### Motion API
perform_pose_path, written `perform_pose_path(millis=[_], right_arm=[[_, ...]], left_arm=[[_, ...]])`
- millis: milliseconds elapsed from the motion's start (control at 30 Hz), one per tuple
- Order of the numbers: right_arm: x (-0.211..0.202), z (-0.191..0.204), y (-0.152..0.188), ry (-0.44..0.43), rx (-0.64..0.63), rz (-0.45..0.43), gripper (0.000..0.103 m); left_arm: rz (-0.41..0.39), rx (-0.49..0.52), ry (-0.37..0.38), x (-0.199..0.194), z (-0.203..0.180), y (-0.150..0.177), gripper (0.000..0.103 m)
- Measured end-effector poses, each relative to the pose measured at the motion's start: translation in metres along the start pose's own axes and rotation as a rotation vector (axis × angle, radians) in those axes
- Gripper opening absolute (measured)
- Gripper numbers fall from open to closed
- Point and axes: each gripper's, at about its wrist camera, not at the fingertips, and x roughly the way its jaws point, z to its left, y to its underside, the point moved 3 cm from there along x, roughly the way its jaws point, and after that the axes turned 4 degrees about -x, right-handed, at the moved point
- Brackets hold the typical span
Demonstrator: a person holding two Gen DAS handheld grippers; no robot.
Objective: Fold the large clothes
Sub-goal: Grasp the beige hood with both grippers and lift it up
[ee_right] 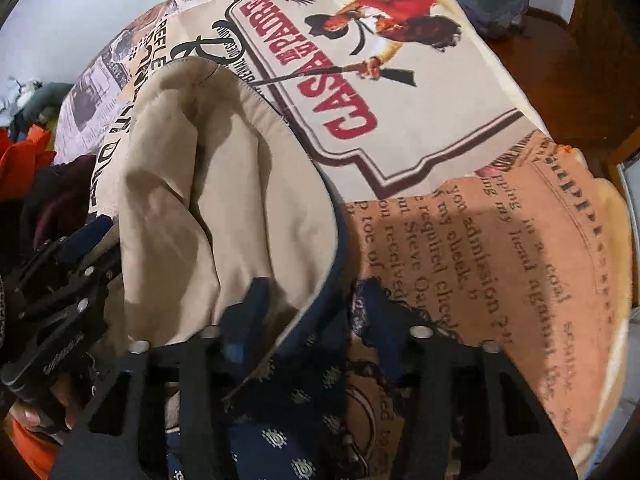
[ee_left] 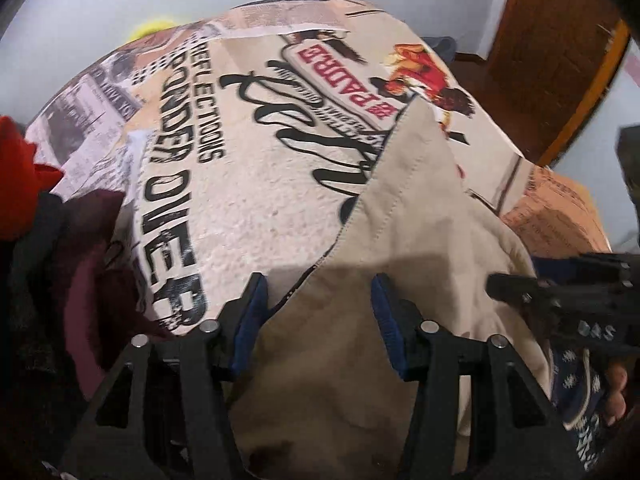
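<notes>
Evidently mid-fold: both grippers stand over the beige cotton garment with stitched seams (ee_left: pixel 400 240) on the printed newspaper-pattern bed cover (ee_left: pixel 240 184).

At lower left a dark maroon and red clothes heap (ee_left: pixel 80 264) lies beside the cover. The left gripper (ee_left: pixel 320 308) has its blue-padded fingers (ee_left: pixel 250 312) released, straddling beige cloth at lower centre. The right gripper (ee_right: pixel 312 312) is likewise spread over the garment's navy patterned lining (ee_right: pixel 296 400). Next, I judge, each should pinch an edge and carry it across.
</notes>
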Motion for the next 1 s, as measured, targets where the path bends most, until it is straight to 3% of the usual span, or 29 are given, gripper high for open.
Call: perform_pose_path(millis=[67,100,133,200,367,700,900,1000], right_arm=[[-0.002,0.001,0.002,-0.011,-0.017,-0.005,0.010],[-0.002,0.001,0.003,-0.014,-0.016,-0.001,0.009],[-0.005,0.002,0.004,-0.019,-0.017,-0.009,0.008],[-0.013,0.005,0.005,-0.015,-0.035,-0.025,0.006],[-0.065,0.013,0.014,-0.041,-0.068,-0.138,0.005],[-0.176,0.058,0.066,-0.025,-0.231,-0.345,0.005],[-0.207,0.072,0.109,-0.061,-0.285,-0.391,0.005],[-0.214,0.077,0.134,-0.063,-0.307,-0.399,0.005]], left_arm=[[0.007,0.016,0.028,-0.001,-0.004,0.003,0.032],[0.016,0.010,0.049,-0.001,-0.004,0.004,0.027],[0.031,-0.004,0.074,0.000,-0.003,0.005,0.015],[0.057,-0.042,0.108,-0.002,-0.001,0.006,0.009],[0.012,-0.050,0.123,-0.040,-0.010,0.015,0.007],[-0.202,0.046,0.124,-0.184,-0.030,0.058,0.007],[-0.285,0.043,0.101,-0.247,-0.005,0.107,0.007],[-0.291,0.030,0.102,-0.263,0.011,0.132,0.007]])
